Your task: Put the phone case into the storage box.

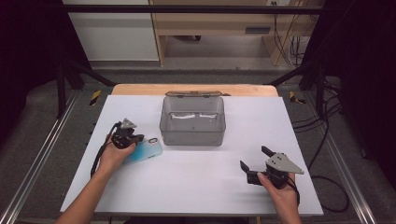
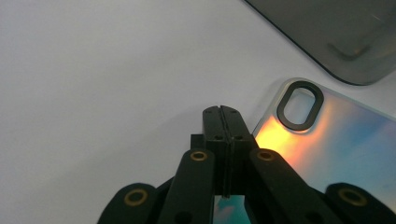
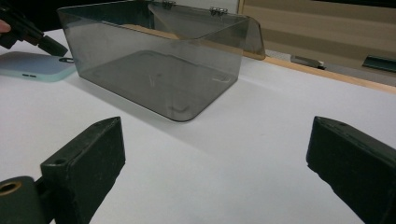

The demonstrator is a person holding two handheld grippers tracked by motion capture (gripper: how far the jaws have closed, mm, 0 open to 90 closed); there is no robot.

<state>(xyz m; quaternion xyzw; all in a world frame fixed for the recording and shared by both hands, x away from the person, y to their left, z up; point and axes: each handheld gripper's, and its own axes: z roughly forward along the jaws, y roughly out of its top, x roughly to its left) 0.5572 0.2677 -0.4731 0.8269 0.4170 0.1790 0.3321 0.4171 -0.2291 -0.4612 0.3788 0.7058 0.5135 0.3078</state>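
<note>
On the left, the left gripper (image 1: 136,138) sits low over a phone case (image 1: 145,150) that shines blue and orange. In the left gripper view its jaws are pressed flat together, with nothing between them, right at the case's edge by the oval camera hole (image 2: 300,105). Just to the right of the case stands a clear grey plastic box (image 1: 192,121) with its lid tipped back. Farther right, the right gripper (image 1: 253,160) rests on the white table (image 1: 196,182), jaws spread wide and holding nothing.
</note>
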